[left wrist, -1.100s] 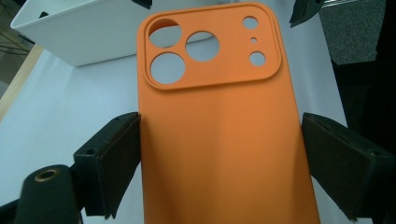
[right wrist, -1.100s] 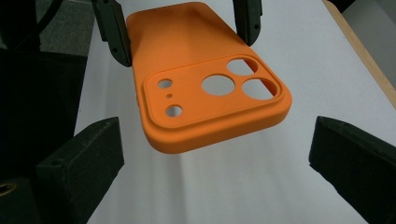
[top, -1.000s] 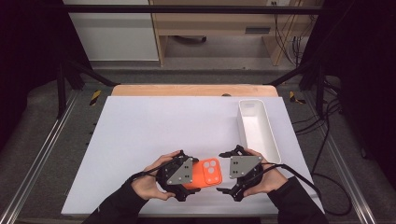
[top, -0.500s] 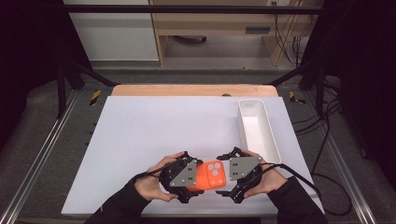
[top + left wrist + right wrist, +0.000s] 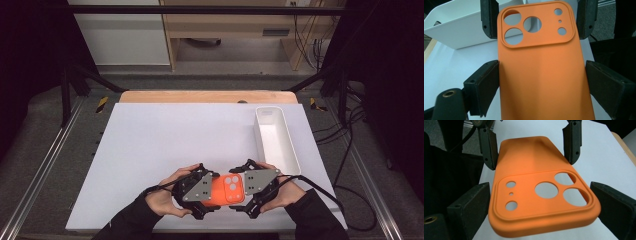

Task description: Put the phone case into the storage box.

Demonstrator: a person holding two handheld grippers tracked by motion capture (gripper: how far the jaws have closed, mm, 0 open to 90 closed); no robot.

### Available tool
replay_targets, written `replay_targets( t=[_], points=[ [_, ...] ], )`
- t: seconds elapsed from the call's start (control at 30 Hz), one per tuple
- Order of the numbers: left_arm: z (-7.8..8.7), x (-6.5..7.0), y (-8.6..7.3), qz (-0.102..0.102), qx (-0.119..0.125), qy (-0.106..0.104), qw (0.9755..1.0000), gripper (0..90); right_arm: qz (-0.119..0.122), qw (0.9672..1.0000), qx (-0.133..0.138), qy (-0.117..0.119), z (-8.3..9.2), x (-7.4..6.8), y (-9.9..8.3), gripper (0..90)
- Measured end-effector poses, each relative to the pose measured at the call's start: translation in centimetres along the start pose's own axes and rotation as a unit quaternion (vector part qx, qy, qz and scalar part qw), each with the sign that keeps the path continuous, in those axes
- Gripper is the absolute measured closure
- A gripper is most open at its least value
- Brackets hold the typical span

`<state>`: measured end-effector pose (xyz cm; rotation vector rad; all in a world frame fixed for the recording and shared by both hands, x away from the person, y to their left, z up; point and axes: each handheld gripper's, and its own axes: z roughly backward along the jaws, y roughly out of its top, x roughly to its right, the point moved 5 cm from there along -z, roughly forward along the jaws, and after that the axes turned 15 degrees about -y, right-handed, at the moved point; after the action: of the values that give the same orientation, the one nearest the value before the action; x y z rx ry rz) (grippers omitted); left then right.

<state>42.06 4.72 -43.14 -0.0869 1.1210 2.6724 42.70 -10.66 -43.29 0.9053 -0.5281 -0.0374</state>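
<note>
Orange phone case (image 5: 224,189), lower centre: light, flexible, best gripped by its long edges. Left gripper (image 5: 197,187) clasps it; right gripper (image 5: 256,184), jaws just closing, brackets the camera end without clear contact.

One orange phone case (image 5: 226,189) sits at the near edge of the tabletop (image 5: 175,135), with five round cut-outs in its camera block: three large, two small, plus one tiny hole. Two tongs flank it, the left tongs (image 5: 212,192) and the right tongs (image 5: 239,187), each with two black jaws. One white tray (image 5: 290,150) stands at the right. Two hands show.
</note>
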Motion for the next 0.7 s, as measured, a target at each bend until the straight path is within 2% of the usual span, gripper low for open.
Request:
replay_targets(
  t=[0.47,0.7],
  points=[
    [0.01,-0.02,0.12,-0.001,0.012,-0.001,0.9999,13.8,-0.002,0.9995,0.027,0.014,-0.33,-0.04,0.14,12.0],
    [0.09,-0.04,0.04,0.001,0.02,-0.008,0.9998,13.8,-0.006,0.9989,0.04,0.025,-0.18,0.05,0.26,13.4]
  ],
)
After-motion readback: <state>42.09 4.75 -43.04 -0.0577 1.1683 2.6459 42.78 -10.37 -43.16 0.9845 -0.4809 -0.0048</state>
